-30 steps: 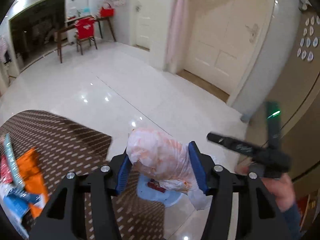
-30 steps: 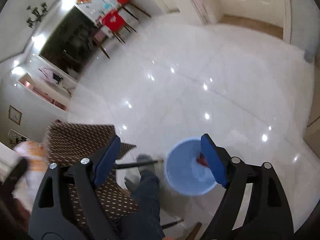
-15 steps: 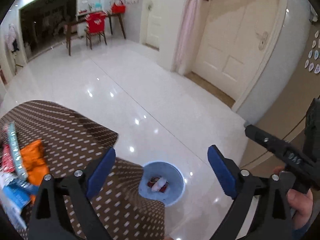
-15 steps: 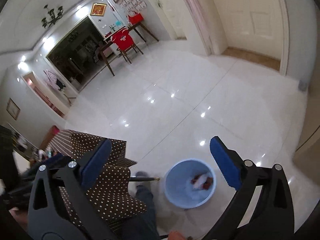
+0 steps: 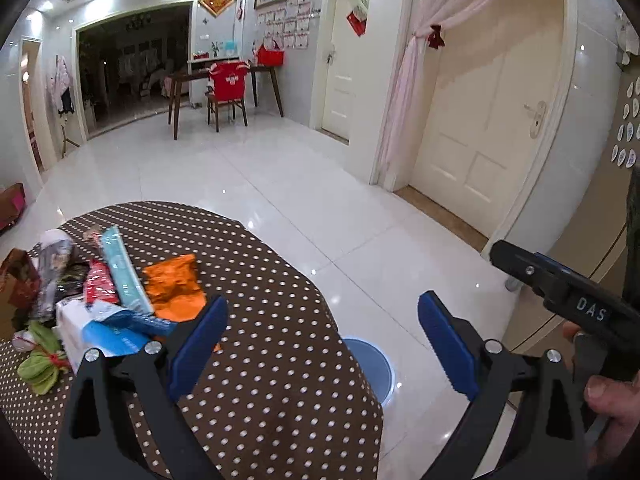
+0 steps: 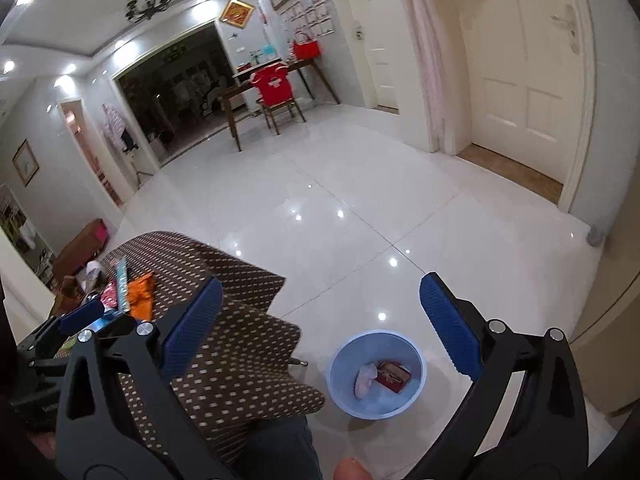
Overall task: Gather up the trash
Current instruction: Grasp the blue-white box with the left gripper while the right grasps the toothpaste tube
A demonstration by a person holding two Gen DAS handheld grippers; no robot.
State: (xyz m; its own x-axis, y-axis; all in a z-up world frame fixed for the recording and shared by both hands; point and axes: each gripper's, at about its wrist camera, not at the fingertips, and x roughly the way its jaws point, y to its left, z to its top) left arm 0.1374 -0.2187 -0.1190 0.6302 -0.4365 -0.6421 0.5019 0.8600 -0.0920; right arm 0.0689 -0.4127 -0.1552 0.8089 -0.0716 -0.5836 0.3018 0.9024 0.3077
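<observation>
1. Left gripper point(image 5: 322, 340) spread wide above the near edge of the polka-dot table point(image 5: 256, 380), nothing between its blue pads point(image 5: 198, 346); jaws just been opening, with the pink-white crumpled bag point(image 6: 365, 380) no longer between them
2. Right gripper point(image 6: 320, 322) likewise wide apart and empty, hanging over the floor just right of the table, jaws just been opening
3. Blue bin point(image 6: 376, 374) on the white tiles just beside the table's near right corner, partly hidden behind the cloth's edge in the left view
4. In the bin: the pink-white crumpled bag lying next to a red packet point(image 6: 394, 376)
5. On the table's left side, a heap of trash: orange wrapper point(image 5: 174, 286), teal strip pack point(image 5: 122, 270) just left of it, red wrapper point(image 5: 98, 284) left again, blue-and-white packet point(image 5: 120, 328) nearer the table's front edge
6. Green crumpled bit point(image 5: 40, 360) and a brown bag point(image 5: 16, 284) at the table's far left edge
7. A hand point(image 5: 612, 408) at the lower right of the left view, well right of the table, around the right gripper's black handle
8. Red chair point(image 5: 226, 92) at a wooden desk far beyond the table
</observation>
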